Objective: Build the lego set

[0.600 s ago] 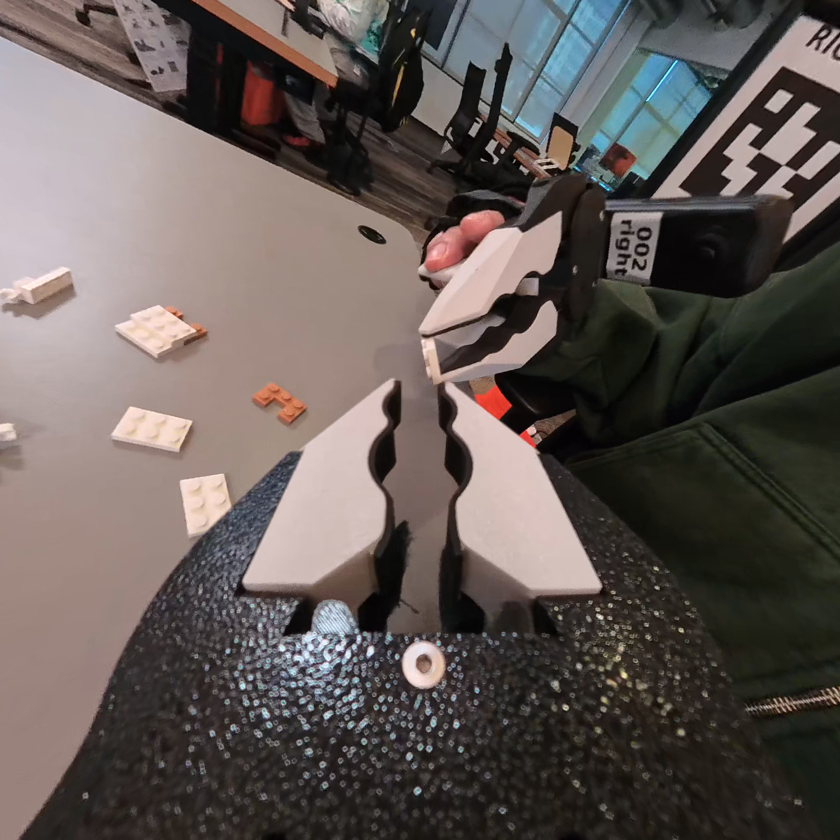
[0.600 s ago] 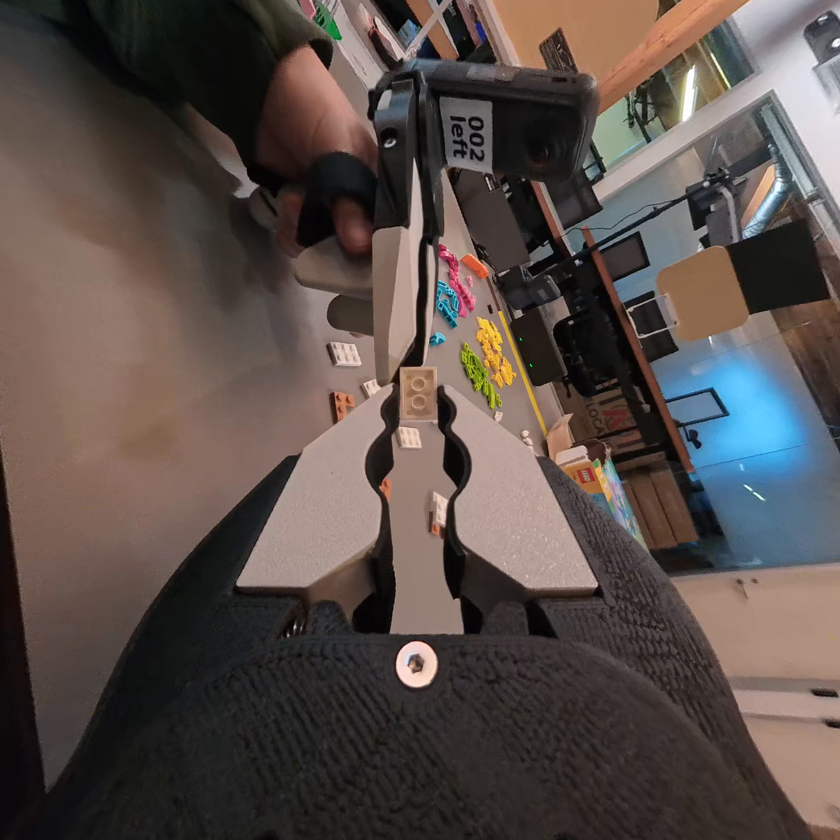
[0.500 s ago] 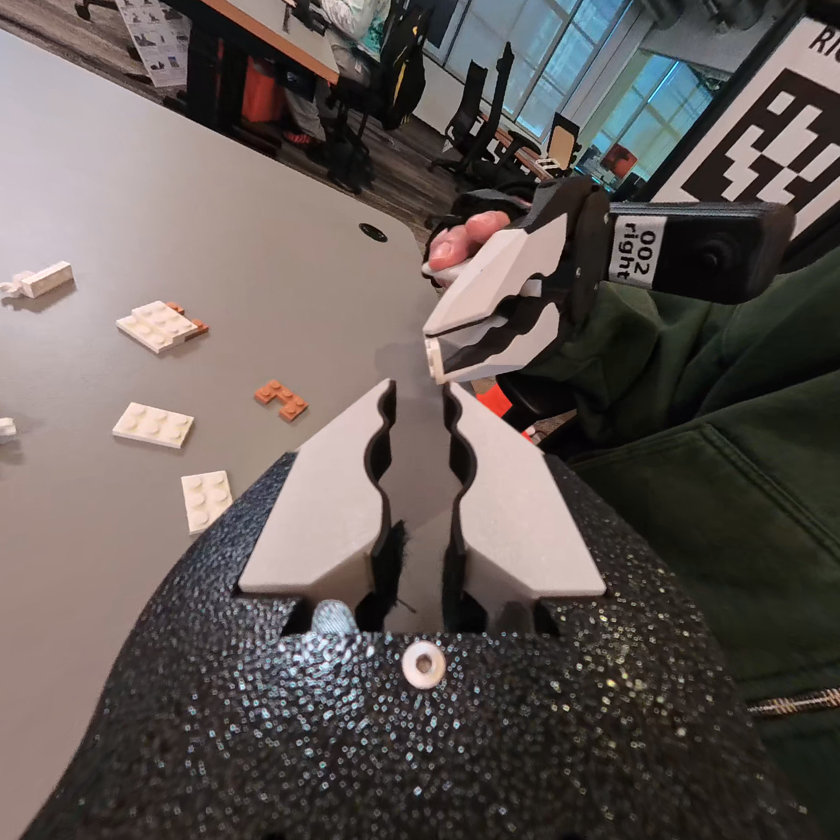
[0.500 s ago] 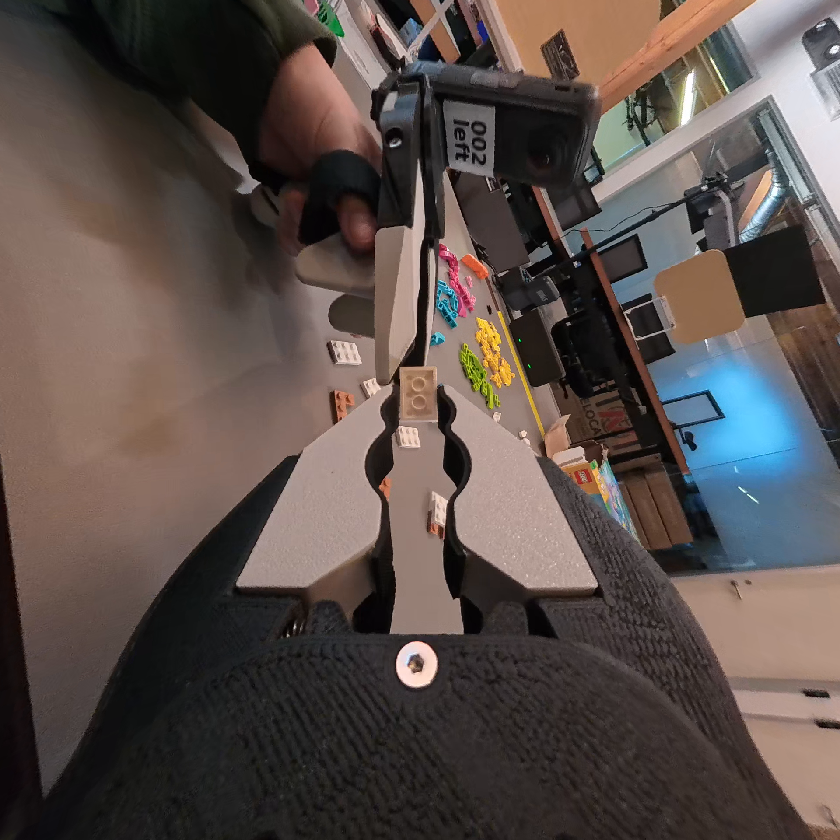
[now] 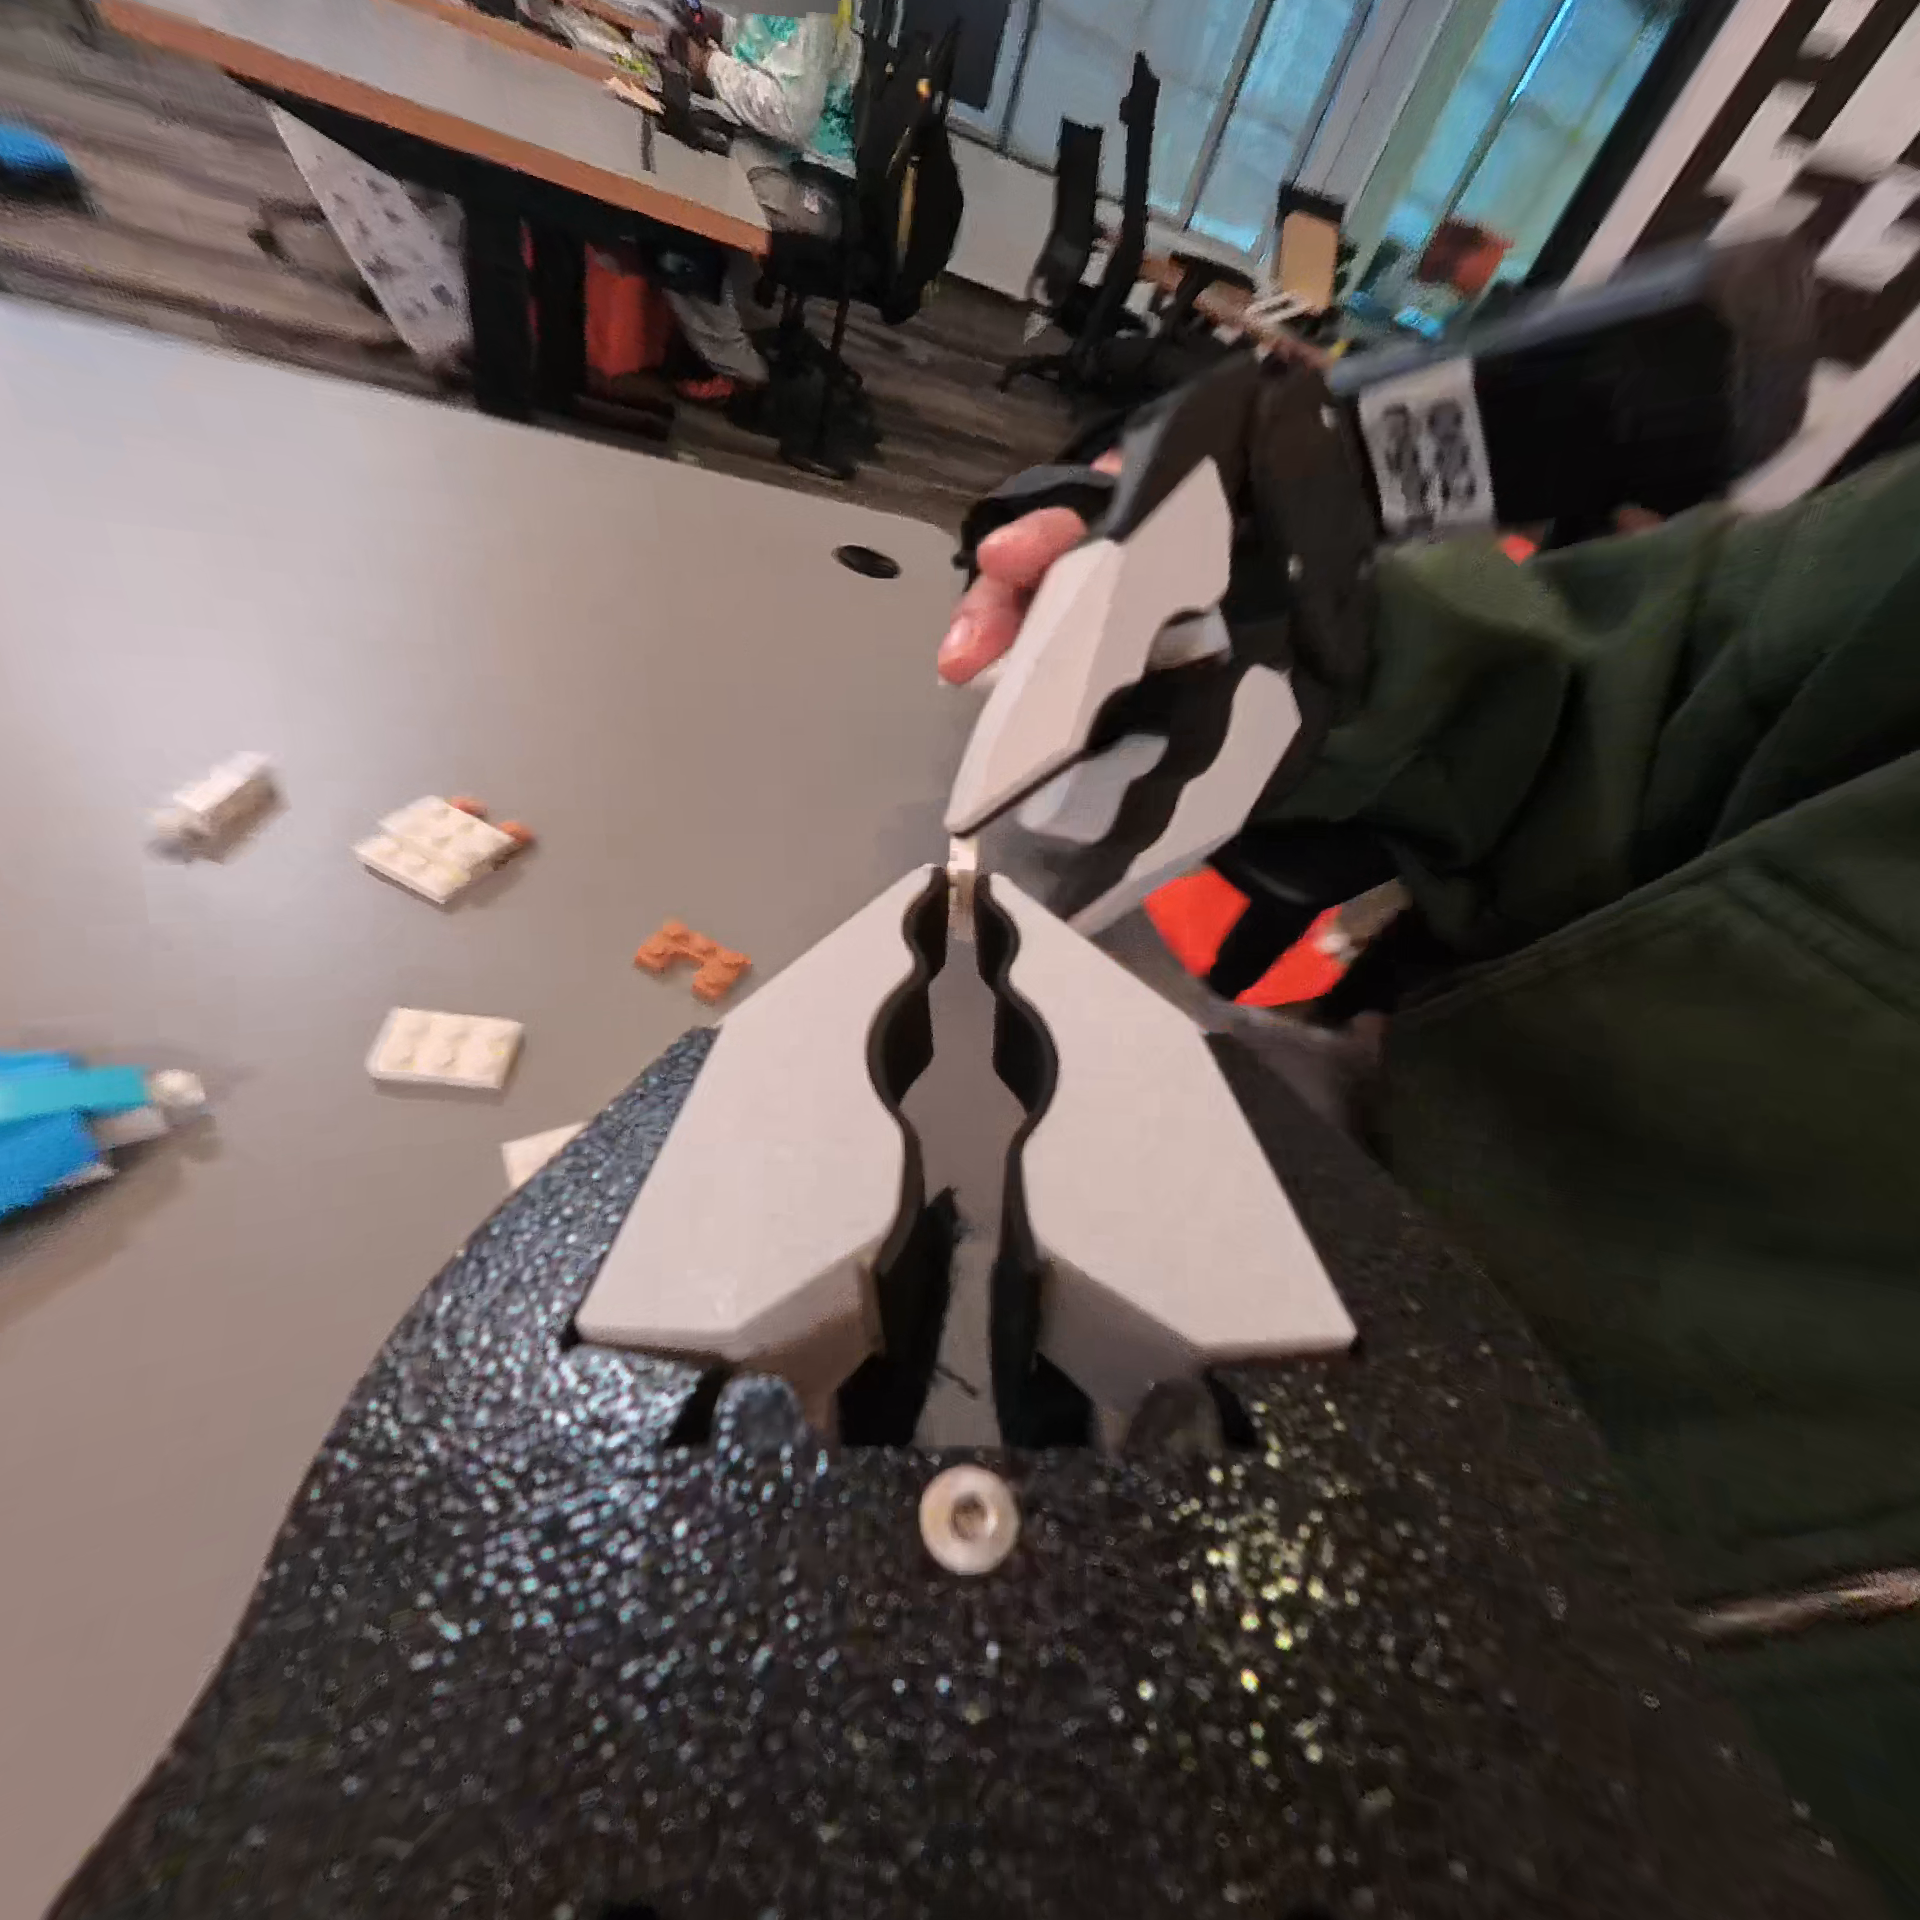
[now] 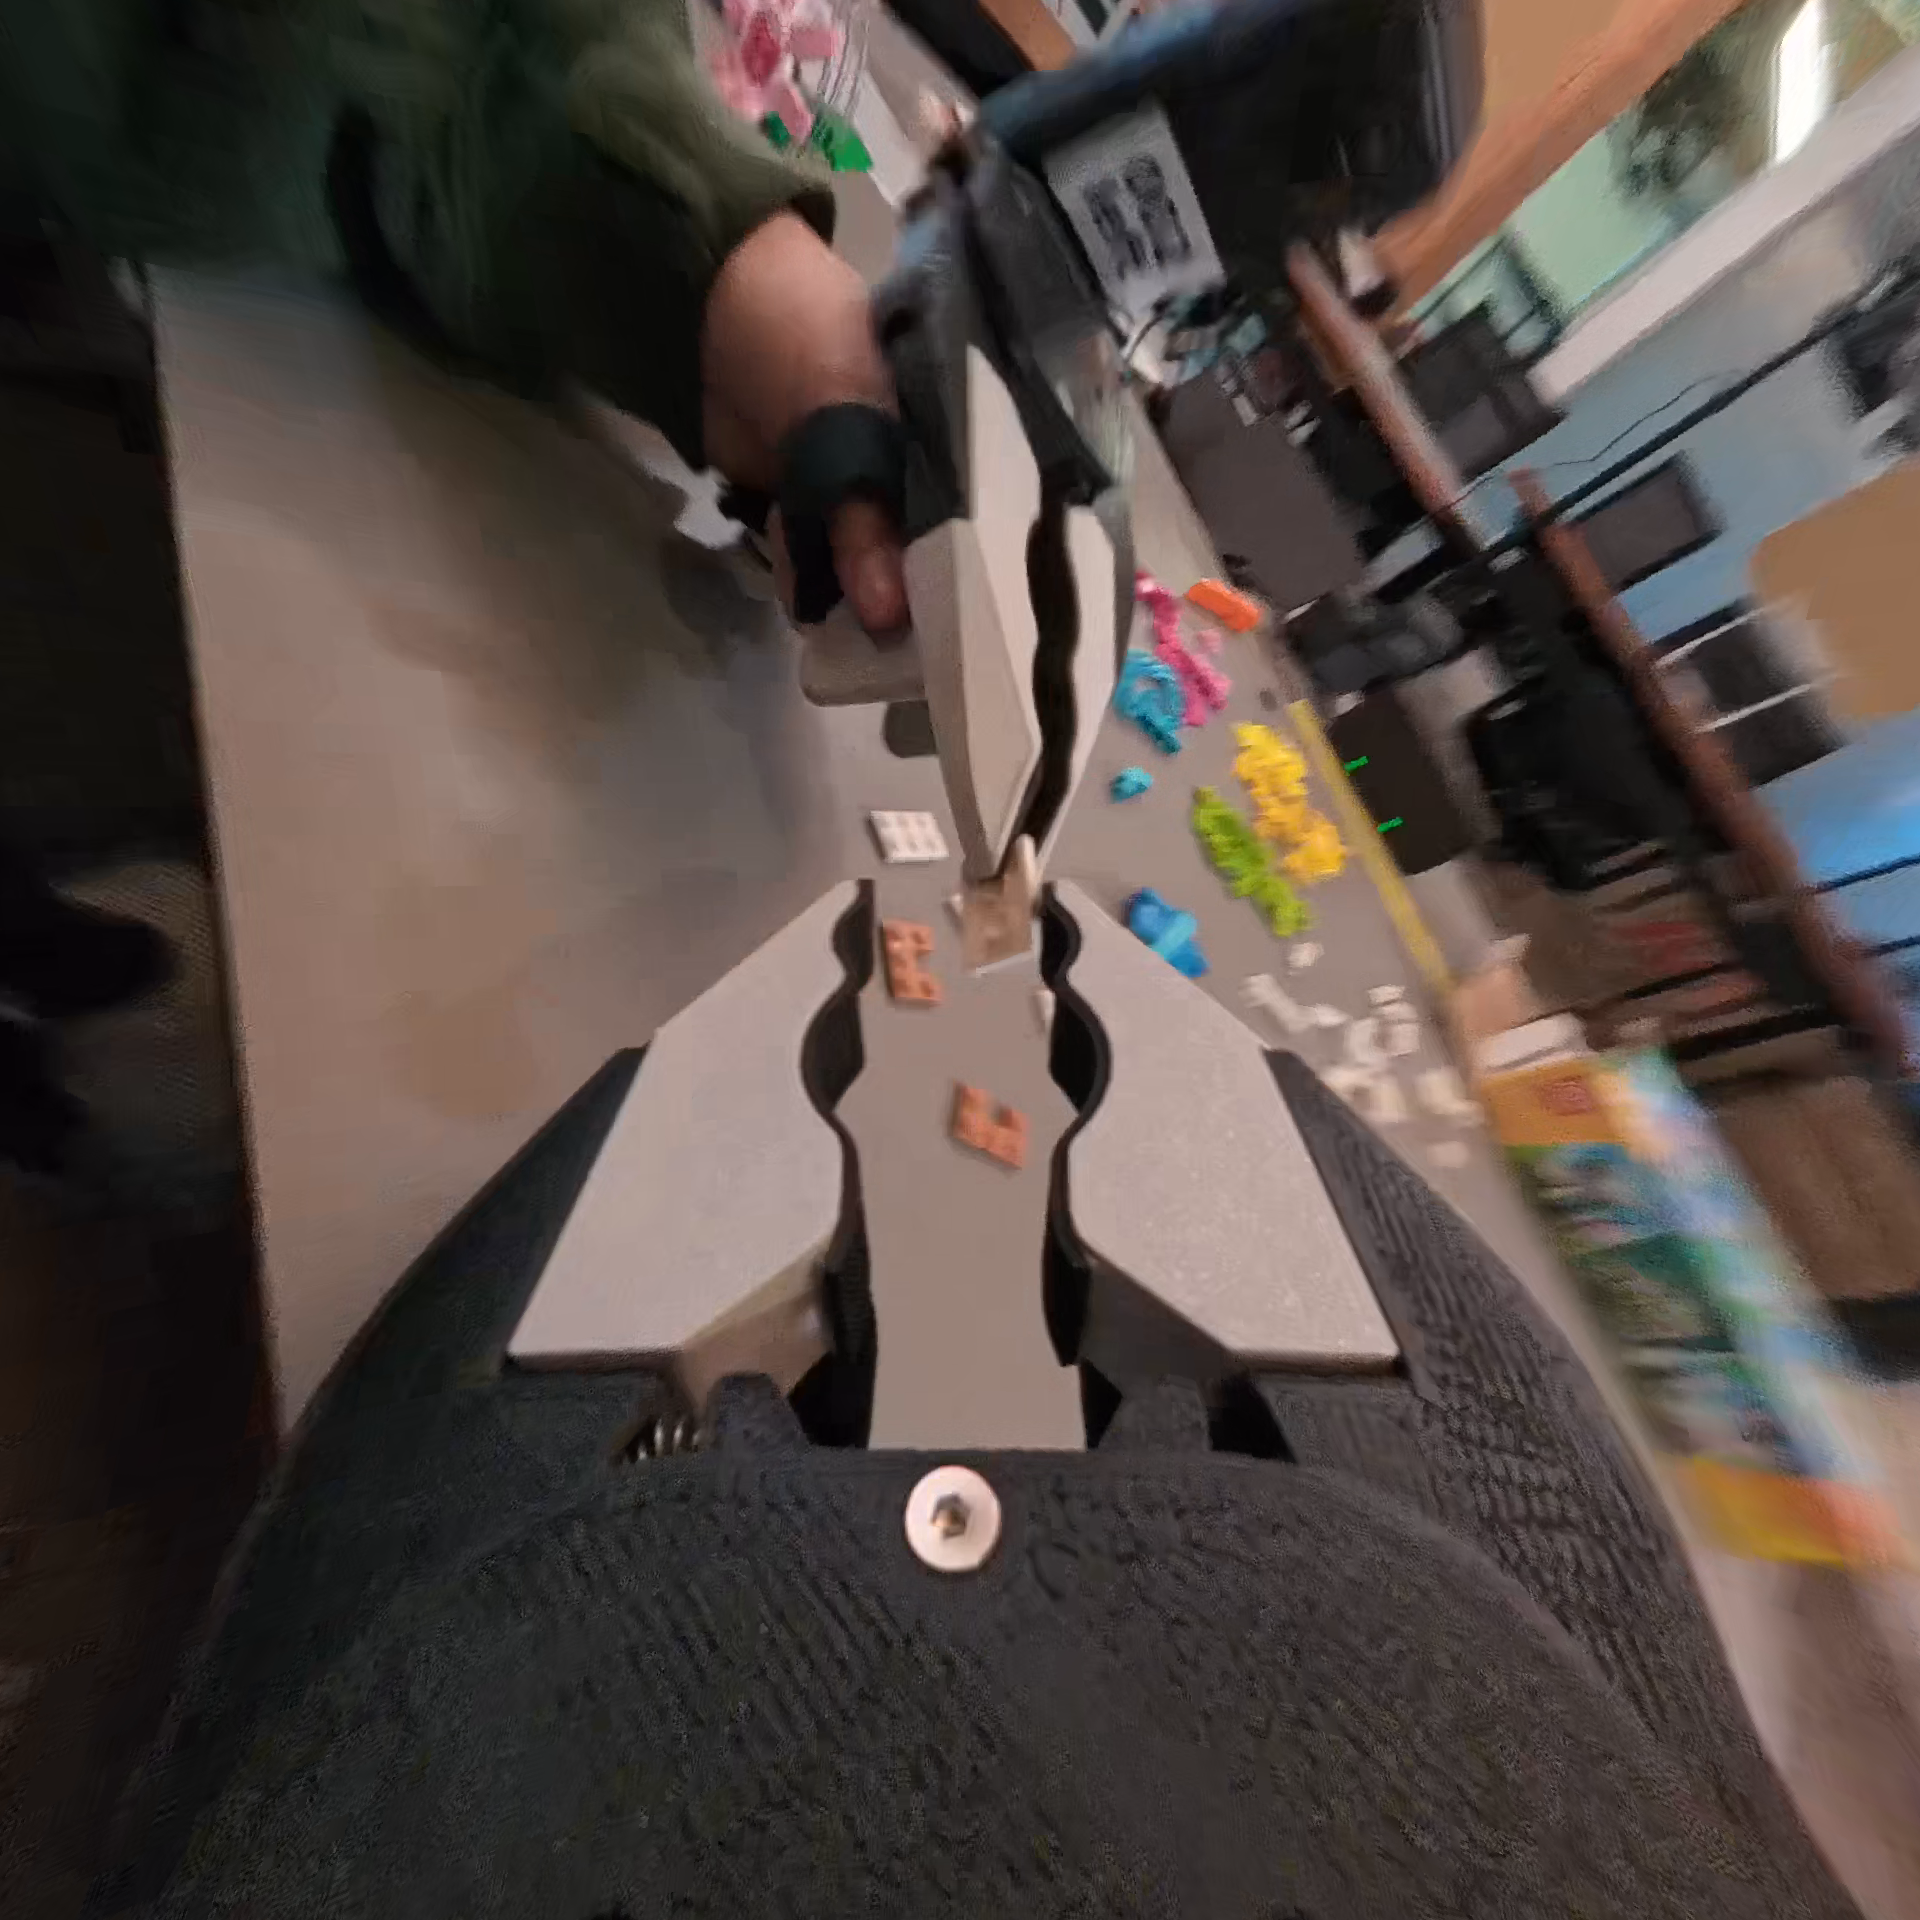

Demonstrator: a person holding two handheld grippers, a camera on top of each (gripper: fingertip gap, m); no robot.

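Two grippers meet above my grey table (image 5: 436, 582): my left gripper (image 5: 962, 896) pinches a small tan plate (image 6: 1000, 914) edge-on at its fingertips, while my right gripper (image 6: 954, 896) stands spread around it, gripping nothing. Such a shallow pinch could let it twist and drop among the white plates (image 5: 445, 1047).

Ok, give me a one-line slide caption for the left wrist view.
Left tongs pinch a small tan brick edge-on beside the open right tongs, above a grey table strewn with white and orange plates.

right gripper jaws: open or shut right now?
Open. The right gripper shows a wide gap between its fingers; the small tan plate is pinched by the left gripper instead.
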